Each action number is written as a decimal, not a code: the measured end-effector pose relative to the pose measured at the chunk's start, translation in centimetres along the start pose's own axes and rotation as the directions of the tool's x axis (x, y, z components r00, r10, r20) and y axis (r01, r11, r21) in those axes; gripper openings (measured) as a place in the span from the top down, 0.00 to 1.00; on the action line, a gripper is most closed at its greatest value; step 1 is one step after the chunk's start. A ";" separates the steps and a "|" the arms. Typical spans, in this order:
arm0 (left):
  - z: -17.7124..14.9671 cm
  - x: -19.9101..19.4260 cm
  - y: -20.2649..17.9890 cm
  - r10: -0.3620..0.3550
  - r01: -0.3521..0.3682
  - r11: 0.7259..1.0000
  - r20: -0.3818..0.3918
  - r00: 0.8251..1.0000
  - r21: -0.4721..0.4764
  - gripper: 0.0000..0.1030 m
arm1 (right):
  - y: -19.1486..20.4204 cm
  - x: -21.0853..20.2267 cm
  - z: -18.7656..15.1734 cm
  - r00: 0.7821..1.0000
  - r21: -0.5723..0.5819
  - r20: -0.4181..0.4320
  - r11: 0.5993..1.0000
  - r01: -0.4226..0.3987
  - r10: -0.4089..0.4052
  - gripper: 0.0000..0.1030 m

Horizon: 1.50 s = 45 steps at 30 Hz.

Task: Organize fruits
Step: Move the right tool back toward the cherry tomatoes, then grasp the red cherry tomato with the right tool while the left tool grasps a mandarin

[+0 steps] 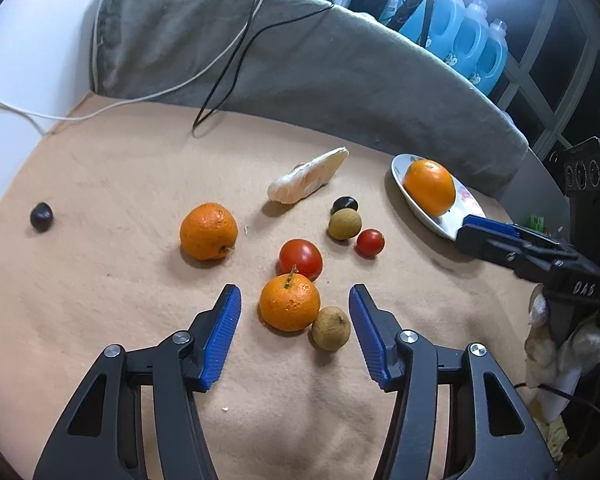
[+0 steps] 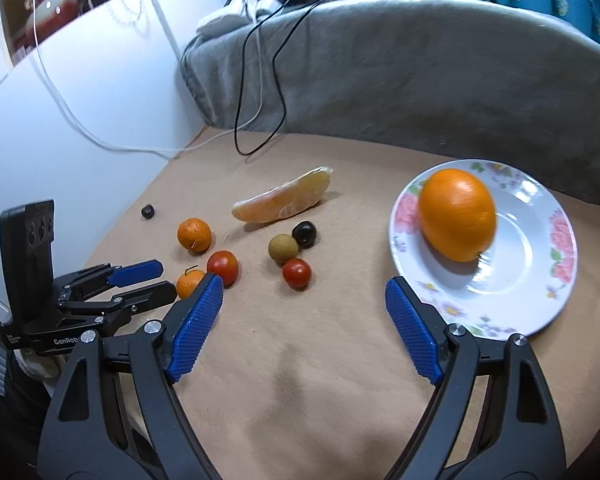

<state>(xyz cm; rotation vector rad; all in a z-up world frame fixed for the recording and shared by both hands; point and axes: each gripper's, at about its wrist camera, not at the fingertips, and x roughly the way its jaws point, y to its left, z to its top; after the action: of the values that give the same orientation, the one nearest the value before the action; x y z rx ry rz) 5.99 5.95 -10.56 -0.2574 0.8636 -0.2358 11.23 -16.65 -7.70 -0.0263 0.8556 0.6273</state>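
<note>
My left gripper is open, its jaws on either side of a small mandarin and a brown longan on the beige cloth. A tomato lies just beyond. My right gripper is open and empty, just in front of the floral plate that holds a big orange. On the cloth also lie another mandarin, a peeled pomelo segment, a longan, a small tomato and a dark fruit.
A lone dark fruit lies far left. A grey blanket with black and white cables borders the back. A white wall stands at the left. Blue bottles stand behind.
</note>
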 end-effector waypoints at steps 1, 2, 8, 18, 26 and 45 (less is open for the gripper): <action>0.0 0.1 0.1 -0.001 0.001 1.000 -0.003 1.000 0.000 0.48 | 0.3 0.5 0.0 1.000 -0.012 -0.006 1.000 0.007 -0.007 0.19; 0.0 0.3 0.1 -0.001 0.001 1.000 -0.009 1.000 0.003 0.49 | 0.6 0.9 0.0 1.000 -0.026 -0.014 1.000 0.014 -0.015 0.20; 0.0 0.8 -0.3 0.016 -0.015 0.999 -0.026 1.000 0.033 0.53 | 1.7 3.8 -0.3 0.997 -0.085 -0.065 0.996 0.036 -0.042 0.28; 0.4 2.1 -0.3 0.028 -0.026 0.999 -0.055 0.998 0.042 0.58 | 1.2 6.7 0.1 0.992 -0.082 -0.107 0.995 0.051 -0.060 0.42; 0.5 2.9 0.2 0.011 -0.010 1.000 -0.075 0.997 0.015 0.63 | 1.1 8.2 0.3 0.990 -0.087 -0.130 0.995 0.042 -0.053 0.49; 0.3 2.6 0.0 0.010 -0.009 1.000 -0.061 0.998 0.007 0.67 | 1.3 8.8 0.4 0.988 -0.087 -0.145 0.996 0.031 -0.044 0.75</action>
<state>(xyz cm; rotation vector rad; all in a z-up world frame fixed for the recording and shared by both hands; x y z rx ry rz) 7.87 5.23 -12.22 -0.2403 0.9239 -0.2388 15.13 -11.02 -13.40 -0.1665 0.9681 0.6314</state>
